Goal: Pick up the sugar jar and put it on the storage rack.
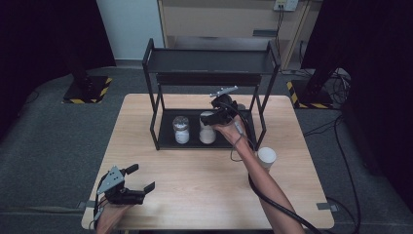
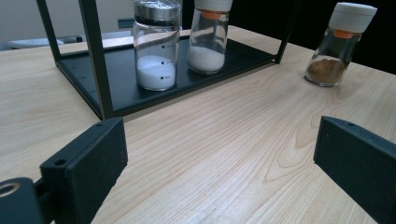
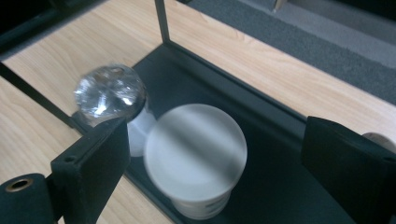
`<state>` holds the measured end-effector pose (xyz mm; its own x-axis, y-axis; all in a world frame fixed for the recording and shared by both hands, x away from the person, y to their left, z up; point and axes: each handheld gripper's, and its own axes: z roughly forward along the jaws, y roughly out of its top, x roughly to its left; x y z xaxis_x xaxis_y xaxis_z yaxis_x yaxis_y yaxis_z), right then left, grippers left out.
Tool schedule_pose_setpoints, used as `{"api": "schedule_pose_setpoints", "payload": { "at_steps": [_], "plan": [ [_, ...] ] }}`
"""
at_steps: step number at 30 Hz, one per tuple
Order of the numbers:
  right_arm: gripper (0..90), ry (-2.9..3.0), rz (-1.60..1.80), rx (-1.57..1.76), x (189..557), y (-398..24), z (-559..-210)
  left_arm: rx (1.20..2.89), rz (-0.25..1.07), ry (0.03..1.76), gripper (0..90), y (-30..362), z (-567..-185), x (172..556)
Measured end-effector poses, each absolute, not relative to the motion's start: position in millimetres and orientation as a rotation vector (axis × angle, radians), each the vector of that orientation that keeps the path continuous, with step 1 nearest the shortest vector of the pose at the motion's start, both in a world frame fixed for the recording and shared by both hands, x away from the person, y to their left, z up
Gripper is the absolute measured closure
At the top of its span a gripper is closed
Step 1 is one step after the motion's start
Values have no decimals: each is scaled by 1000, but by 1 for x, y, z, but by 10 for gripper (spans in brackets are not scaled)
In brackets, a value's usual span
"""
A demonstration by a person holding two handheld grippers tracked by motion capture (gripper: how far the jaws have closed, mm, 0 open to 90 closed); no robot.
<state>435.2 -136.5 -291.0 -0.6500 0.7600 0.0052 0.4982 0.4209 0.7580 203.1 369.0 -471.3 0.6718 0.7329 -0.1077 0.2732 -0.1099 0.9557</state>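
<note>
Seeing black two-tier rack [image 1: 160,122] on wooden table [image 1: 195,180]; white-capped shaker [image 3: 196,154] on lower shelf beside silver-lidded jar [image 3: 109,91]. Our right gripper [image 1: 214,118] above shaker, jaws wide, not touching. Our left gripper [image 1: 141,178] jaws wide, empty.

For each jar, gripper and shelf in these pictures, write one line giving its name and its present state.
White-capped jar: upright on the rack's lower shelf, capped, part full of white powder, released.
Silver-lidded jar: upright beside it, lidded, part full of white powder.
Brown-powder jar: upright on the table, capped.
Rack: upright, top shelf bare.
Right gripper: open above the white-capped jar.
Left gripper: open, holding nothing.
</note>
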Motion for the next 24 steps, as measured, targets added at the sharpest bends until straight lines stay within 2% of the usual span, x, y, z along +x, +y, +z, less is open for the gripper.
{"api": "schedule_pose_setpoints", "payload": {
  "at_steps": [13,24],
  "plan": [
    [95,2347,1180,870,391,-157,-250,1677,476,826,20,370,-472,202],
    [96,2328,1292,763,353,-193,-244,1680,472,820,20,369,-472,203]
  ]
}}
